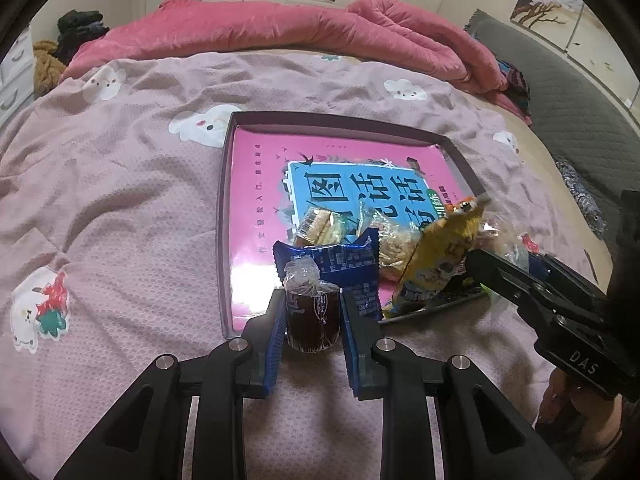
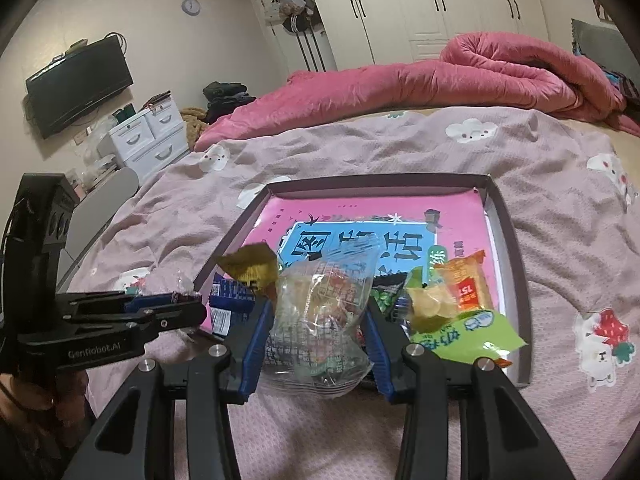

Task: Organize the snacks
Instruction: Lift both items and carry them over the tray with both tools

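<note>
Black right gripper [image 1: 486, 266], "DAS" label [image 1: 583, 362]

One tray [image 1: 226, 216], perhaps eight snack packets [image 2: 320, 316]

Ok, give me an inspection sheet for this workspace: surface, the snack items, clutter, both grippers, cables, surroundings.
Surface: bed with a wrinkled pink cartoon-print sheet.
Job's things: shallow box tray with a pink book lying in it; snack packets piled at its near edge, among them a blue packet, a yellow bag, a green packet and an orange packet.
Clutter: rolled pink quilt at the far side of the bed.
Grippers: left gripper shut on a dark wrapped cake; right gripper shut on a clear snack bag.
Cables: nothing seen.
Surroundings: wall TV, white drawers, wardrobe.
</note>
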